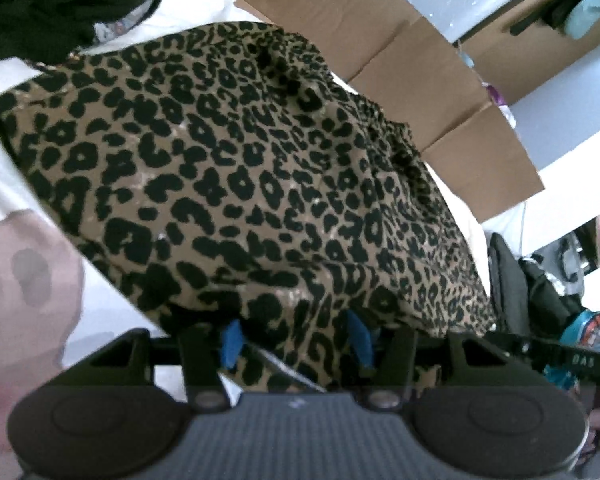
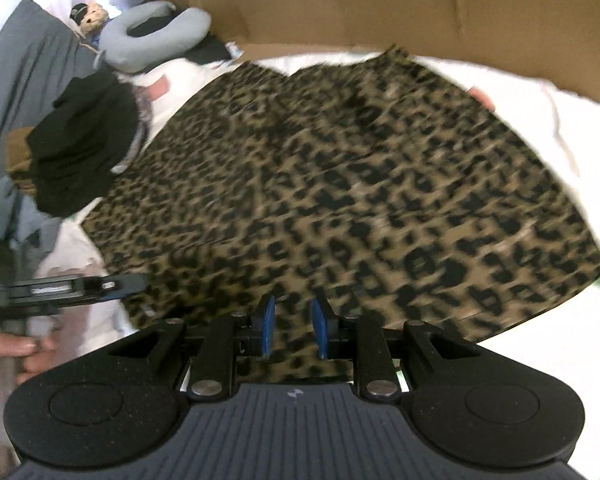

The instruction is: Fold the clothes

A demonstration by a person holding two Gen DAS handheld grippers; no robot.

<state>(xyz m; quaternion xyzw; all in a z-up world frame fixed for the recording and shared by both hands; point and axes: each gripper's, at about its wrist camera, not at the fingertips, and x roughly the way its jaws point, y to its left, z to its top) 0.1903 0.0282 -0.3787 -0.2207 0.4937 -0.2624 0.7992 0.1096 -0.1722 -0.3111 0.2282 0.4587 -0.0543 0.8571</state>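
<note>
A leopard-print garment (image 1: 236, 168) lies spread on a white bed cover (image 1: 4, 128). Its near edge hangs over my left gripper (image 1: 296, 340) and hides the fingertips. The blue pads (image 1: 232, 344) stand wide apart with bunched cloth between them. In the right wrist view the same garment (image 2: 340, 184) is motion-blurred. My right gripper (image 2: 293, 328) sits at the garment's near hem, its blue pads (image 2: 266, 328) close together with cloth running between them back to the body. The left gripper's black body (image 2: 60, 288) shows by the garment's left corner, with a hand (image 2: 8, 350) below it.
Brown cardboard (image 2: 420, 4) stands along the far side of the bed. A black garment (image 2: 84, 144) lies at the left on a grey pile (image 2: 24, 60), with a grey neck pillow (image 2: 156, 36) behind it. Bags and clutter (image 1: 540, 292) sit beside the bed.
</note>
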